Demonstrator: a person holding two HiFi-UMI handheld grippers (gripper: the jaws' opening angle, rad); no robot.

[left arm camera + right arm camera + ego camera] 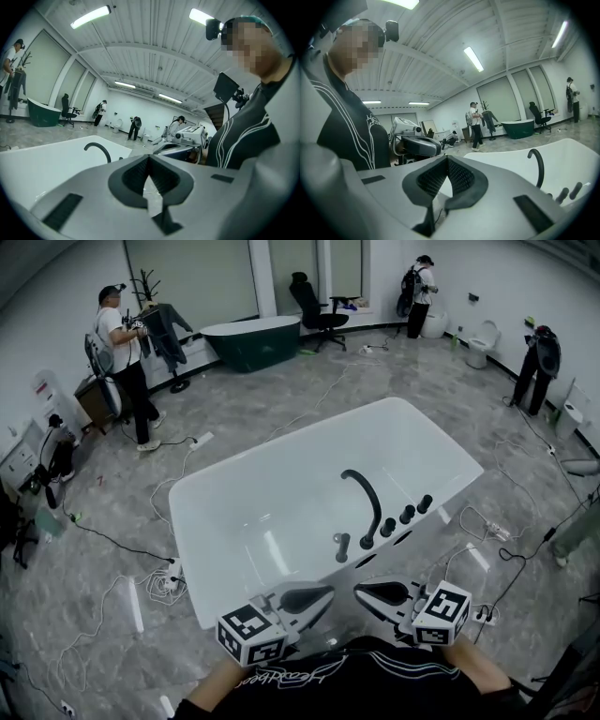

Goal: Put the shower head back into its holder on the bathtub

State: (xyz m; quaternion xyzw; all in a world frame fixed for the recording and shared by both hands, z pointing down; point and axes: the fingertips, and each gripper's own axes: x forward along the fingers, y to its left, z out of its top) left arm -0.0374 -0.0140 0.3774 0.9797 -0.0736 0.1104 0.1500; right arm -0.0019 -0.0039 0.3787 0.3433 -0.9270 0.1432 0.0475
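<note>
**Desk:** What fills the frame?

**Photographer:** A showroom with a grey marbled floor [94, 549] crossed by cables [112, 540]. A white bathtub [281, 521] stands in the middle, seen from above. A dark green tub [251, 341] and an office chair [319, 310] stand by the far wall. Only the gripper views show the ribbed ceiling and its strip lights [91, 16].

**Desk:** Where's the shower head?

**Photographer:** Hard to make out. On the tub's near rim stand a black curved spout [366, 493] and a row of black knobs [407, 515]. At the row's left end is a small black fitting [342, 542], too small to tell whether it is the shower head, its holder, or both.

**Desk:** And the grippers?

**Photographer:** The left gripper [149, 161] is clenched with nothing between its jaws, and so is the right gripper [446, 164]. From above, both hang just over the near rim, tips facing each other, apart from the fittings. The wearer's body is cut off at the bottom edge.

**Desk:** Anyone else?

**Photographer:** One person by a coat stand [122, 362], one at the far wall [419, 296], and one bent over at right [539, 367].
</note>
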